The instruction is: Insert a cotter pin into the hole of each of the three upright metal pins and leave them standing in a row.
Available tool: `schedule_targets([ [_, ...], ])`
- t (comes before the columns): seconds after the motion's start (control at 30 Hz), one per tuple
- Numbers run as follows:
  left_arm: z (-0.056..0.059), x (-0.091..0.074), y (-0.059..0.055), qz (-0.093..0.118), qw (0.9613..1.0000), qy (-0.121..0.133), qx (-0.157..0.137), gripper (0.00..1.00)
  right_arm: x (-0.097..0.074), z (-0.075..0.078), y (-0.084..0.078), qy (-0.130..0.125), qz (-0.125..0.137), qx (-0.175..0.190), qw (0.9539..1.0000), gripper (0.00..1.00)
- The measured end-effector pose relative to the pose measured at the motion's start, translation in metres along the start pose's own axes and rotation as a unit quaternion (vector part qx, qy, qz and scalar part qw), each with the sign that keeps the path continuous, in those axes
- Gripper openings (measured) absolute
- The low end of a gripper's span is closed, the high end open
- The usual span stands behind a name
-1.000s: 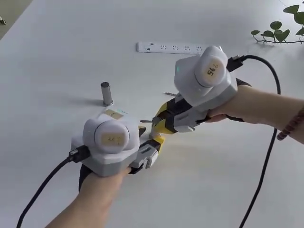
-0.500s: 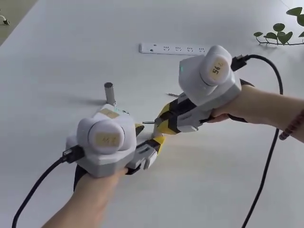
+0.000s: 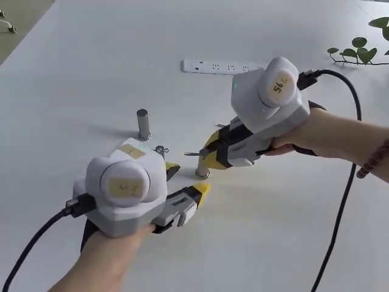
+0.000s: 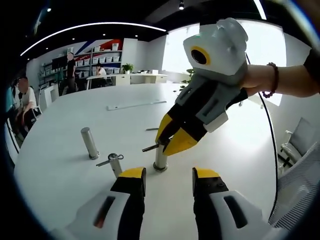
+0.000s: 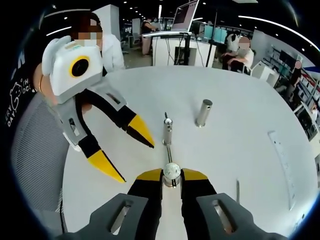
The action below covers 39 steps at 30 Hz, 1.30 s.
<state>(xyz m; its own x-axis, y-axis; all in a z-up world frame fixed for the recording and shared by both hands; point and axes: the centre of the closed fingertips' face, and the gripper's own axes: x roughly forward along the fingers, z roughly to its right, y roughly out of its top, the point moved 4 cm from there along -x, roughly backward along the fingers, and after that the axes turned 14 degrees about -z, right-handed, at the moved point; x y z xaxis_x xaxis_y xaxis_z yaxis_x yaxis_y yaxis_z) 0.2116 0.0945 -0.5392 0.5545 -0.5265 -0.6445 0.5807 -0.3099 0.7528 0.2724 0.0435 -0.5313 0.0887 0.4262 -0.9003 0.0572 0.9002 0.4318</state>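
Observation:
Three metal pins stand on the white table (image 3: pixel 91 73). The far pin (image 3: pixel 143 123) is bare. A cotter pin crosses the top of the middle pin (image 3: pixel 160 150). My right gripper (image 3: pixel 203 157) is shut on a cotter pin (image 3: pixel 191 154) whose tip sticks out of the near pin (image 3: pixel 202 170). That pin's round top (image 5: pixel 171 170) sits just past my right gripper's (image 5: pixel 171 176) tips. My left gripper (image 3: pixel 187 177) is open beside the near pin, touching nothing. Between its open jaws, the left gripper view shows the near pin (image 4: pixel 160 159).
A white power strip (image 3: pixel 228 66) lies at the back of the table. Plant leaves (image 3: pixel 361 48) reach in at the far right. A loose cotter pin (image 3: pixel 217 126) lies behind the right gripper. Cables trail from both grippers. People sit at desks in the background.
My left gripper has opened and drawn back to the left from the near pin, uncovering the middle pin with its cotter pin. The right gripper stays at the near pin.

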Motion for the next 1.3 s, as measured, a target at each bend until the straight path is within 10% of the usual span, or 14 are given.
schedule_targets([
  [1.3,-0.002,-0.037,-0.012,-0.002,1.0000,0.007,0.006,0.40,0.009,0.017,-0.001,0.028,0.013,-0.013,0.9994,0.09],
])
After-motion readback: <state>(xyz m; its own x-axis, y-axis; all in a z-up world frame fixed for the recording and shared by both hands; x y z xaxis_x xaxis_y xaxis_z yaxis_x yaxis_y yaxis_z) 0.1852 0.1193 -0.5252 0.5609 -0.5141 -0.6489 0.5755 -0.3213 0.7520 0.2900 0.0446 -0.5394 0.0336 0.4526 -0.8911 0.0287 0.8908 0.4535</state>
